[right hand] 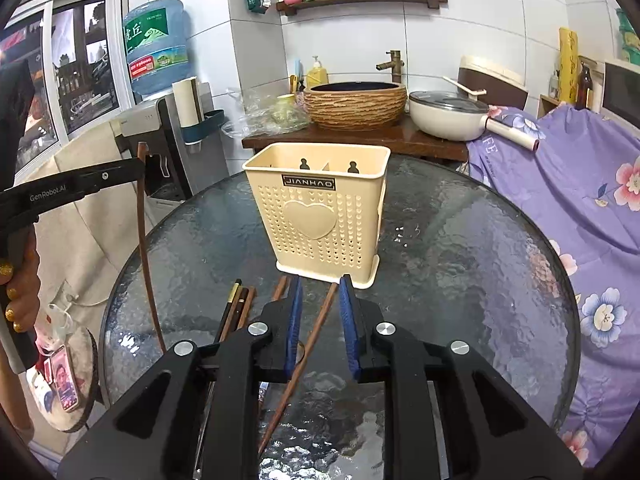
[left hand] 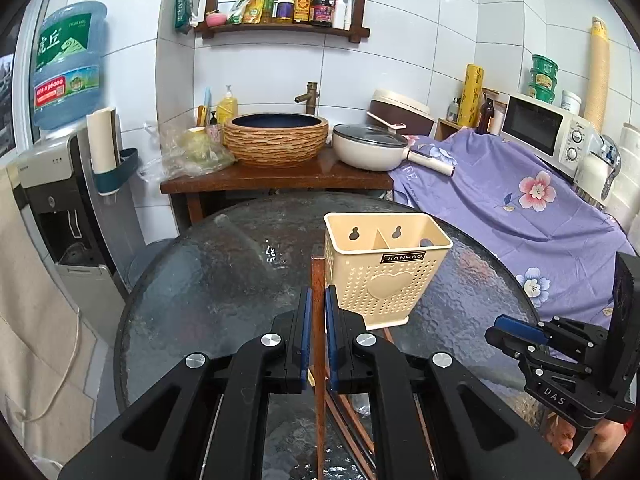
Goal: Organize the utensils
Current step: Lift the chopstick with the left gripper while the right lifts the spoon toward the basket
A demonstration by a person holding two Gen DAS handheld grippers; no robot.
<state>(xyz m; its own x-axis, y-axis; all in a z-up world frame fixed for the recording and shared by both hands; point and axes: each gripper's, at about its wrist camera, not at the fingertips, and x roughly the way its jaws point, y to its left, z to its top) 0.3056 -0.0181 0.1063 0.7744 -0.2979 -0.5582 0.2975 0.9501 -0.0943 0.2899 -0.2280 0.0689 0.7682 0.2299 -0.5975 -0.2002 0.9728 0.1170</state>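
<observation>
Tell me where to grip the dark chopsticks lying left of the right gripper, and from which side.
Probably grip the dark chopsticks near the ends pointing toward the beige holder, from above, jaws across their length: they lie flat, side by side on the glass table, and those ends are clear.

White glossy tiled walls all round, pretty bright in here. A dark wood wall shelf holds sauce bottles, and under it there's a wooden washstand with a woven-look basin, a brass tap and a white lidded pan. On the left a water dispenser with a blue jug, next to a window. On the right, purple floral cloth is draped under a white microwave. Up front is the round dark glass desk.
</observation>
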